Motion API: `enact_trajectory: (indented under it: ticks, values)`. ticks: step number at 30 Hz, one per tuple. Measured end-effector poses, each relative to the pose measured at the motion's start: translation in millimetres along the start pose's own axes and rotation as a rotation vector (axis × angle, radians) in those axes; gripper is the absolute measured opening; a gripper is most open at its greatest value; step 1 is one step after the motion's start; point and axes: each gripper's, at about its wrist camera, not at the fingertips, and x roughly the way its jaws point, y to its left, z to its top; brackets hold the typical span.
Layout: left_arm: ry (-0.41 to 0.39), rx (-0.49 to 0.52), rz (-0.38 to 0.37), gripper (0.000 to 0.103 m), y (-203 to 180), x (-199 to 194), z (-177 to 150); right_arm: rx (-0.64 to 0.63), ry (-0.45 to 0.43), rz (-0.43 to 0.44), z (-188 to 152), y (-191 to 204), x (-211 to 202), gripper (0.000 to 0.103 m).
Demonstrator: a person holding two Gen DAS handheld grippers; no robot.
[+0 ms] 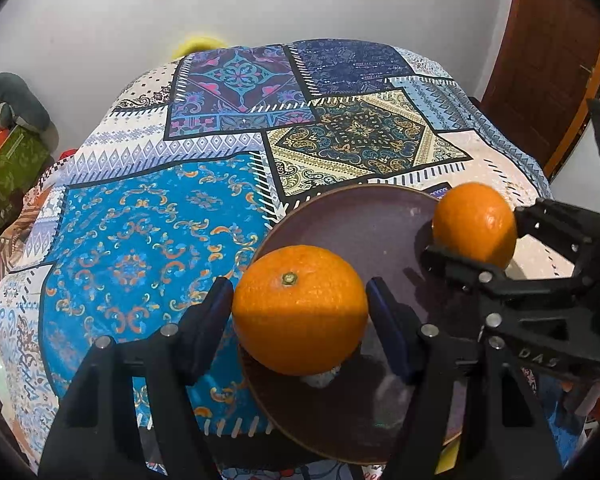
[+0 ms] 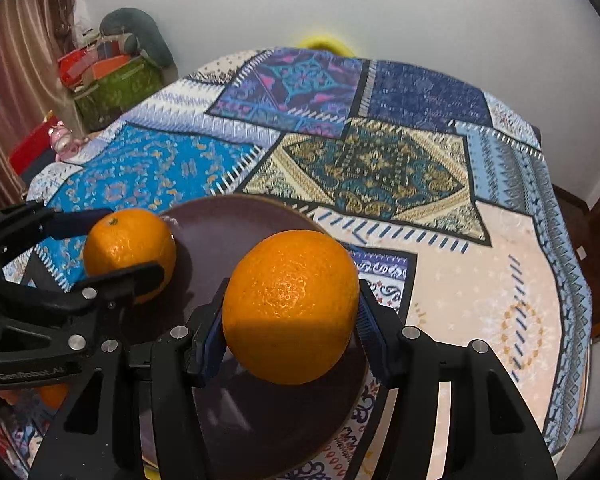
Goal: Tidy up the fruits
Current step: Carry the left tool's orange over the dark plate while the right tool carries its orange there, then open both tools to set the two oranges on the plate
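both claws are clamped on an orange each, right over the dark plate [image 1: 352, 216]. left gripper [image 1: 300, 312] pinches the stem-up orange [image 1: 300, 308] at the plate's near left rim, pads tight on both sides. right gripper [image 2: 290, 312] squeezes the other orange [image 2: 290, 304] toward the plate's right side. can't tell if either fruit's bottom touches the plate, the fruit itself hides that.

hidden stuff: a pale lump pokes out under the stem-up orange in the left cam, too small to say what it is. a bit of yellow sticks out below the plate's near edge, cut off. a yellow thing [image 2: 322, 42] at the far edge of the patchwork tablecloth [image 1: 148, 216] is mostly hidden behind the cloth. something dark on the far wall is chopped by the frame top.

left cam shows a brown wooden door [image 1: 548, 68] on the right; right cam doesn't rly. right cam gets a striped curtain [image 2: 24, 60] far left plus a green bag [image 2: 116, 88] w/ clutter, clearer than the left cam's.

writing: "genrobot.ai" on the left gripper's body in the right cam, "das" on the right gripper's body in the left cam.
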Motion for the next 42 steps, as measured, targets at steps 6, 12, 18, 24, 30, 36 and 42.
enact_trajectory:
  ticks: [6,12,18,24,30,36,42]
  values:
    - [0.002,-0.003,-0.009,0.069,1.7,0.7,0.3,0.009,0.039,0.037,-3.9,-0.6,5.7,0.054]
    - [-0.002,0.011,-0.025,0.070,0.8,-6.9,-3.1,-0.040,0.062,0.007,-5.2,9.1,8.4,0.063]
    - [-0.061,-0.001,0.008,0.078,8.2,-27.2,-5.2,-0.029,0.019,-0.023,-5.5,5.7,-2.0,0.082]
    - [-0.090,-0.013,0.021,0.078,12.4,-49.6,-10.2,-0.022,0.005,-0.030,-9.1,5.5,-17.4,0.082]
    - [-0.111,-0.040,0.027,0.078,15.8,-75.1,-18.6,0.011,-0.045,-0.032,-11.4,4.0,-51.0,0.082]
    - [-0.132,-0.052,0.035,0.078,14.2,-102.4,-29.0,0.019,-0.097,-0.061,-20.0,8.7,-88.4,0.082]
    - [-0.147,-0.035,0.046,0.079,8.0,-130.0,-45.5,-0.016,-0.132,-0.087,-33.4,21.2,-120.3,0.083]
